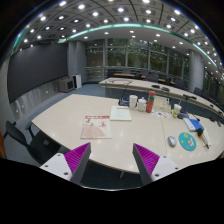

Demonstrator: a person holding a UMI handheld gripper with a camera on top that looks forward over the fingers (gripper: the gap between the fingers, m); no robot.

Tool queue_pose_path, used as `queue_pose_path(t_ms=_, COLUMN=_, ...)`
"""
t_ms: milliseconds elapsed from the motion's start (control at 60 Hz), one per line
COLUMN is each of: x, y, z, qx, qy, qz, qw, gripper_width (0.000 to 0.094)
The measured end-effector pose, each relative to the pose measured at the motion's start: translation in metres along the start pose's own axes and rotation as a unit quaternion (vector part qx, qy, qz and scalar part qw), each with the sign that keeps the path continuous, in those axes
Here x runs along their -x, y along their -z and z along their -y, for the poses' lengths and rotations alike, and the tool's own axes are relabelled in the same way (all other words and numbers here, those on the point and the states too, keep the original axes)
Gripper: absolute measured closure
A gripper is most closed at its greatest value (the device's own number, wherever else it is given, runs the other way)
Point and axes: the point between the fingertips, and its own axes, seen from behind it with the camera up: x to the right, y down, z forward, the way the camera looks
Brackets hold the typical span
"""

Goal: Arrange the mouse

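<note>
The hand-held gripper (113,160) is raised well above a large pale table (70,118), its two fingers spread wide apart with nothing between them. The purple pads (75,155) on their inner faces show at the lower middle of the frame, and the gap between them opens onto the near edge of the table.

A pink and white printed sheet (95,126) lies flat on the table just beyond the left finger, near the centre of the frame. Behind it, a little to the right, sits a white sheet of paper (121,114). Farther back, toward the table's far edge, stands a small group of things: a dark object, a white cup (133,101) and a red-orange bottle (150,102), upright and close together.

At the right of the frame, beyond the right finger, a round teal disc (187,141) lies on the table, with a small pale rounded object (171,141) just beside it on its left; it may be the mouse, though it is too small to tell for sure. A blue object (193,124) lies behind the disc.

A dark chair (22,137) stands at the table's left side. The room beyond is an office with ceiling spotlights and large windows along the far wall.
</note>
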Motion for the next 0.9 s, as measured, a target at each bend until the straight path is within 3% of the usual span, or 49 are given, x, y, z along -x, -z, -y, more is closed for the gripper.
queue_pose_path(t_ms=317, x=-0.157, y=-0.047, z=-0.106, qx=0.079, qy=-0.03, qz=-0.073, qw=0.994, gripper_width=0.0078)
queue_pose_path(t_ms=450, x=-0.248, y=-0.094, z=-0.138, qx=0.076, qy=-0.034, qz=-0.107, qw=0.991, gripper_width=0.0077)
queue_pose_path(t_ms=667, x=-0.369, y=-0.193, z=-0.134, qx=0.054, qy=-0.036, qz=-0.132, qw=0.989, gripper_width=0.0088)
queue_pose_path(t_ms=900, x=-0.439, y=-0.289, z=-0.129, qx=0.064, qy=-0.05, qz=-0.125, qw=0.989, gripper_width=0.0115)
